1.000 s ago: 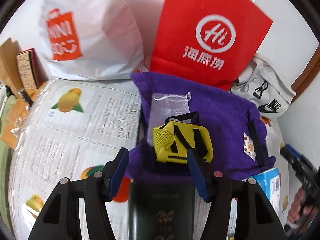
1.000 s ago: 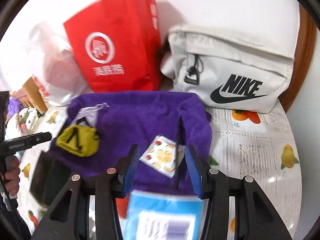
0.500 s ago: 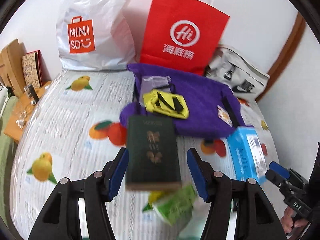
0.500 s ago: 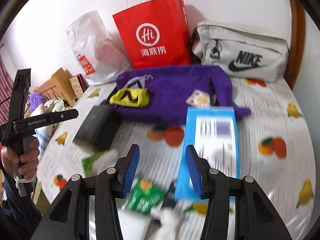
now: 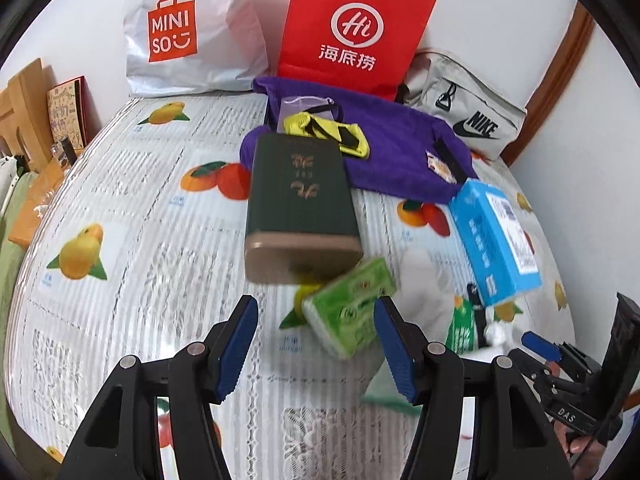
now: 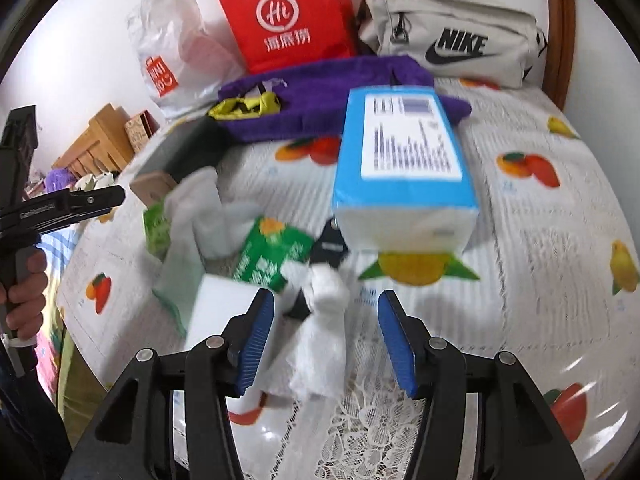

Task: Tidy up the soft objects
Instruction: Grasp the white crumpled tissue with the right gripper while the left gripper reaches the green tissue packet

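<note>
A purple cloth bag lies at the table's back, with a yellow mesh pouch and a clear pouch on it; it also shows in the right wrist view. A green tissue pack lies just ahead of my left gripper, which is open and empty. White crumpled tissue lies between the fingers of my right gripper, which is open. A white sock-like cloth and a green packet lie beyond it.
A dark green tin and a blue box lie mid-table. A red paper bag, a white Miniso bag and a grey Nike bag stand along the wall. The blue box is ahead of the right gripper.
Both grippers have pulled back from the purple bag toward the table's front. The tin, blue box, tissue pack and white cloths have come into view. Both stay open.
</note>
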Available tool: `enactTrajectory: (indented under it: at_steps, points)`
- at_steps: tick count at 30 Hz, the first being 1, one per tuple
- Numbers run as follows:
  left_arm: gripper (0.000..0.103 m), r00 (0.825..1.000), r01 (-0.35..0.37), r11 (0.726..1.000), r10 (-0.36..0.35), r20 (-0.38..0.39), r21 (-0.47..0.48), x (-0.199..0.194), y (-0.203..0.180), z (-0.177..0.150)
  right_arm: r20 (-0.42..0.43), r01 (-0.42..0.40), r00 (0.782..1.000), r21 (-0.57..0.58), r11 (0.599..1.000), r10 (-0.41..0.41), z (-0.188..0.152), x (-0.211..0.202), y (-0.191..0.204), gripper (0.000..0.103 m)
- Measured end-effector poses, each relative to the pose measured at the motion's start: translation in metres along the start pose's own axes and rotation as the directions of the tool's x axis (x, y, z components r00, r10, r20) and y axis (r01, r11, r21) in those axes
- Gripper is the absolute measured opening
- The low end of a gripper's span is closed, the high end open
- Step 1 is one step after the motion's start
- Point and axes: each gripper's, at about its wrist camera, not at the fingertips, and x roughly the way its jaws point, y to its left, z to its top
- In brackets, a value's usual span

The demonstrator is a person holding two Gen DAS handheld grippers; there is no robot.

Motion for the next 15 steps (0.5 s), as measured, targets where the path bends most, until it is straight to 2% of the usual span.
enactTrajectory:
  at_steps: [5,8,10,15]
  points:
    - [0.058,1.000,-0.003,1.000,0.004,-0.008,0.017,0.007,0.005,-0.014,-0.007,0.036,0.999,-0.048,0.998,-0.037,-0.005,0.014,0.005,0.050]
    - [0.058,1.000,-0.011,0.998,0.012,-0.022,0.055,0.016,0.002,-0.019,-0.024,0.063,0.998,-0.086,0.994,-0.065,-0.007,0.027,0.008,0.035]
    - [0.060,1.000,-0.007,0.997,0.010,-0.029,0.082,0.021,-0.002,-0.020,0.003,0.079,0.997,-0.110,0.991,-0.079,-0.007,0.025,0.009,0.021]
    - [0.061,0.999,0.022,0.993,-0.016,-0.043,0.120,0.035,-0.011,-0.020,0.040,0.055,0.998,-0.085,0.995,-0.051,-0.007,0.010,0.000,0.020]
